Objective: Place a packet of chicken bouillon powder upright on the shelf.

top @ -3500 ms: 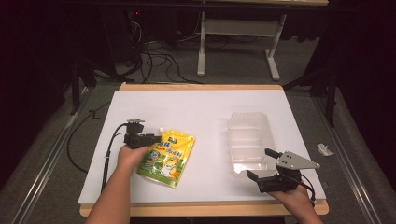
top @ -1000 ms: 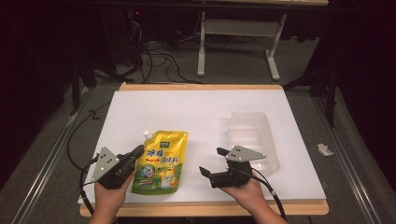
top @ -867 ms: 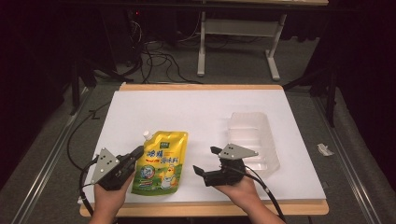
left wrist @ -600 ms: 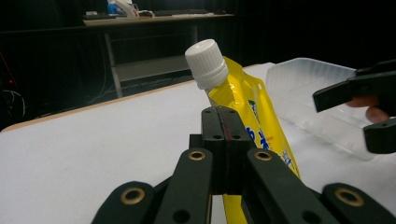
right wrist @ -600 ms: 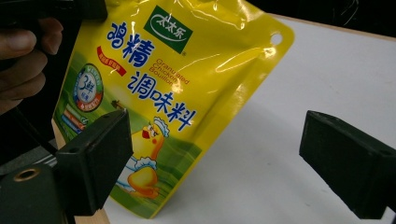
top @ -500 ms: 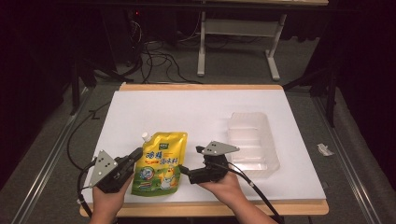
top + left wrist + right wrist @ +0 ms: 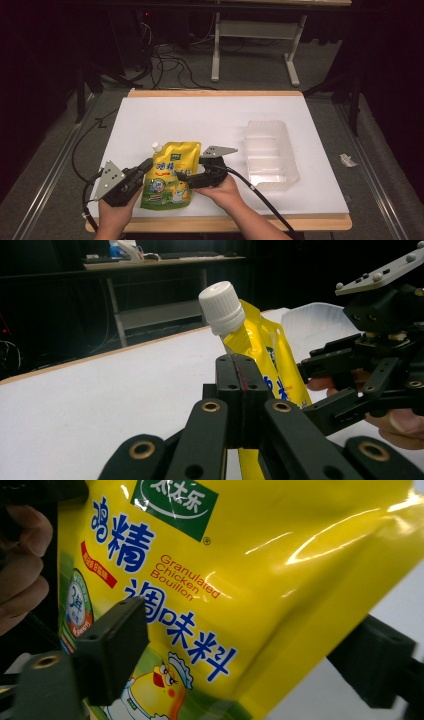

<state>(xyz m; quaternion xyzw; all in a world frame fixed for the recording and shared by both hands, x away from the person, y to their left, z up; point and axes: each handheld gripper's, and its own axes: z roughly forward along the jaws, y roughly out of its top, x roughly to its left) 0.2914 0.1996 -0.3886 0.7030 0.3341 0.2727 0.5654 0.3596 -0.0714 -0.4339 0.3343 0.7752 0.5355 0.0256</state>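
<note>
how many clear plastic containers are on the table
1: a clear plastic container on the white table, right of the yellow pouch. None seem hidden.

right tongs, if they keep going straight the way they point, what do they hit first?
Most likely the yellow bouillon pouch. The right tongs have just been closing, and the pouch's edge already lies between the two jaws, seemingly not yet pinched. Beyond it sits the left tongs, shut at the pouch's other edge.

- Your pouch is a glossy yellow stand-up bag of granulated chicken bouillon, with blue Chinese lettering, a green logo and a cartoon chick.
- Its white screw cap is on, at the far left corner.
- It sits near the table's front edge.
</note>
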